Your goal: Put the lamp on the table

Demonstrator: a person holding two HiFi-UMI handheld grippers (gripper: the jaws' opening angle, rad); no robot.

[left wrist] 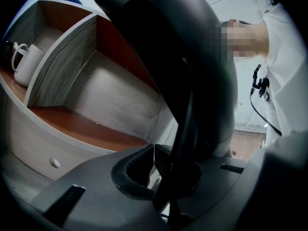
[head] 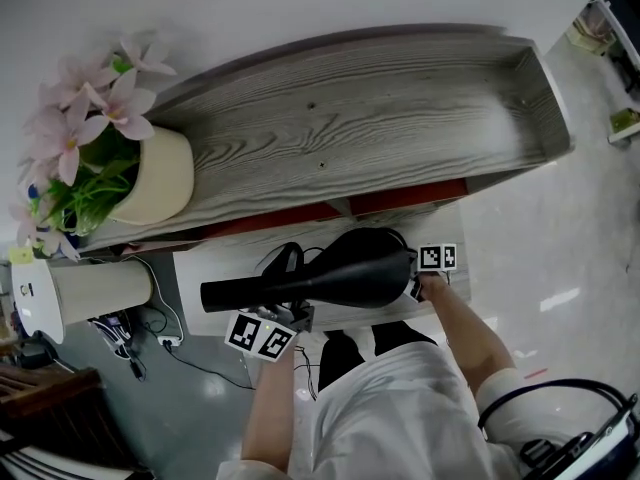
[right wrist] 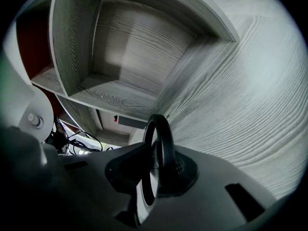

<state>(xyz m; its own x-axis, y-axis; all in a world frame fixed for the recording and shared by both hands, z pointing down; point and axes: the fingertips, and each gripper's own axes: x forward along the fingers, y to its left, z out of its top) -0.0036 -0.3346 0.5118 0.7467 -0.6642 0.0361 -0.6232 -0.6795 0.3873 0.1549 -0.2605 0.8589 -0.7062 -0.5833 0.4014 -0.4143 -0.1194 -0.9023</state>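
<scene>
The black lamp [head: 345,273] hangs level between both grippers, below the front edge of the grey wood table [head: 350,118]. Its wide rounded part [head: 365,263] is at the right and its long tapered part [head: 230,293] points left. My left gripper [head: 298,315] is under the lamp's middle, shut on a thin black bar of the lamp [left wrist: 185,129]; the lamp's bulk fills the left gripper view above the left gripper [left wrist: 166,177]. My right gripper [head: 418,278] is at the lamp's right end. In the right gripper view the right gripper [right wrist: 156,172] is shut on a black ring-shaped rim [right wrist: 163,138].
A cream pot with pink flowers [head: 155,173] stands on the table's left end. A white cylinder [head: 90,293] and cables [head: 140,338] lie low at the left. The table's open shelves [left wrist: 86,124] hold a white mug [left wrist: 26,61]; a drawer knob [left wrist: 54,163] shows below.
</scene>
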